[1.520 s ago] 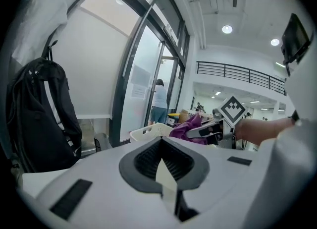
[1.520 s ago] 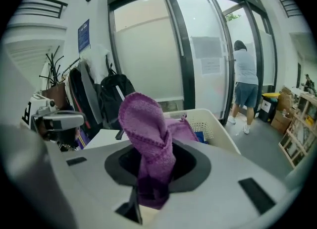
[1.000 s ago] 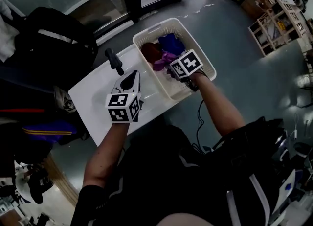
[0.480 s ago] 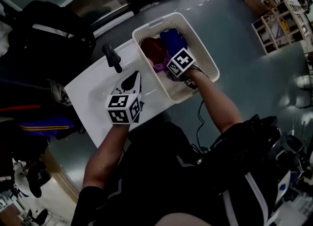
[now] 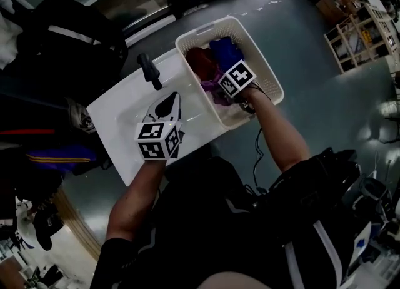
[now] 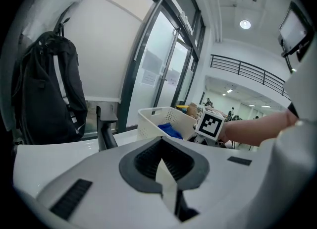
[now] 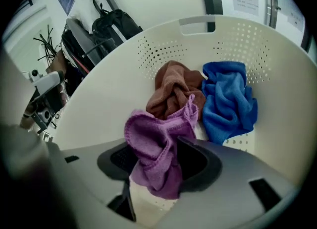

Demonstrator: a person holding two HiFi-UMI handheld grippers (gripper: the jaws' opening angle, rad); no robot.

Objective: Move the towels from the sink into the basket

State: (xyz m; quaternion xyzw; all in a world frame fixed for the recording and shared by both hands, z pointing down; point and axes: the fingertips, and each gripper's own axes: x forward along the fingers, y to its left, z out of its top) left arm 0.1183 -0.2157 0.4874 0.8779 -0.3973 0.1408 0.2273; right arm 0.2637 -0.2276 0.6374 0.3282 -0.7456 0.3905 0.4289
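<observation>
Towel [image 7: 156, 148] droops between right gripper [image 7: 159, 169] jaws, just opened wide, inside basket [image 7: 106, 86]; left gripper [image 6: 162, 166] pressed together, outside basket, farther off.

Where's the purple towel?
Right gripper view: the purple towel lies in the basket between the right gripper's fingers, which have just been opening, before the brown towel and blue towel.

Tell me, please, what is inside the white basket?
A brown towel, a blue towel and a purple towel, the last between the right tongs, whose jaws have just been opening. The towels hide the floor of the basket beneath them.
</observation>
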